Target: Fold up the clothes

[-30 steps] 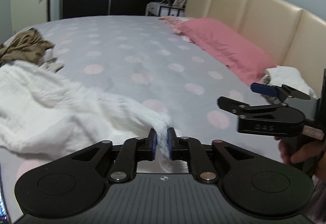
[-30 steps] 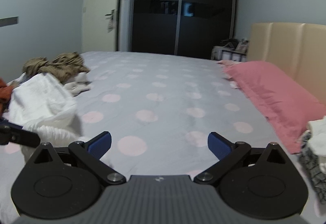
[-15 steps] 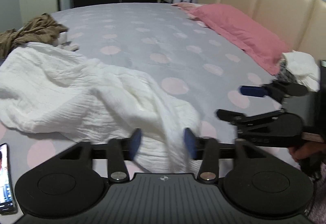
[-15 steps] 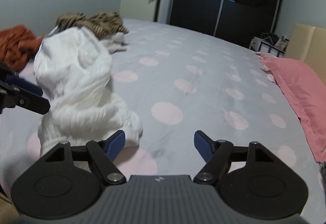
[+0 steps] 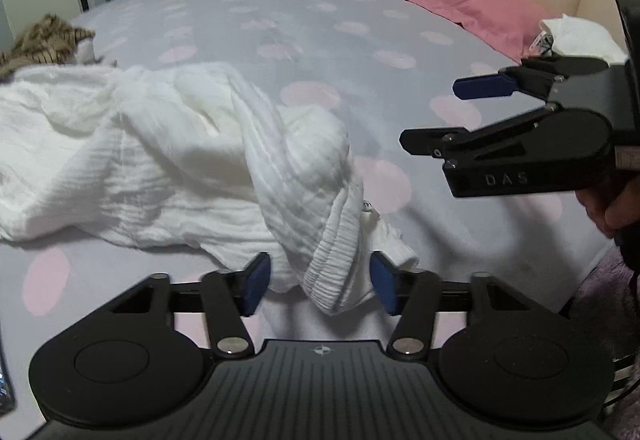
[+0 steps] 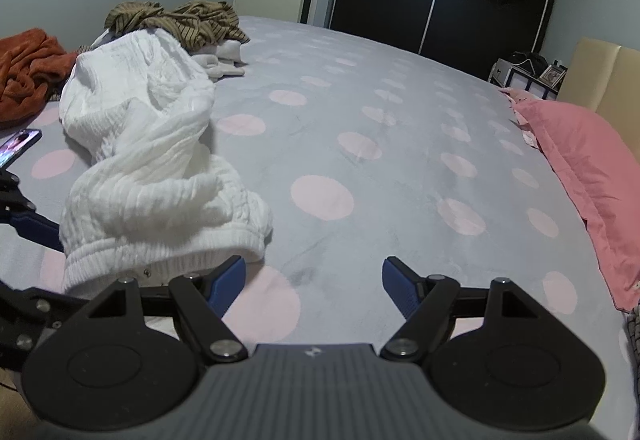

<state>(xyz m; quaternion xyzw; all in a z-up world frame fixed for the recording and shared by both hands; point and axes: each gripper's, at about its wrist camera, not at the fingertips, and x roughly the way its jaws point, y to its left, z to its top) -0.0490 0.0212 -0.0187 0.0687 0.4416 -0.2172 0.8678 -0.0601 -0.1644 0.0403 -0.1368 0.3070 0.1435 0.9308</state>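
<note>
Left claw [image 5: 318, 286] spread wide, white garment's [image 5: 192, 160] ribbed hem lying loose between its fingers; right claw [image 6: 314, 286] spread too, garment just left of it.

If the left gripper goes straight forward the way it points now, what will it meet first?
Most likely the white garment. Its ribbed end already lies between the open fingers of the left gripper, so contact would come almost at once. The bed lies beyond; depth is uncertain.
</note>
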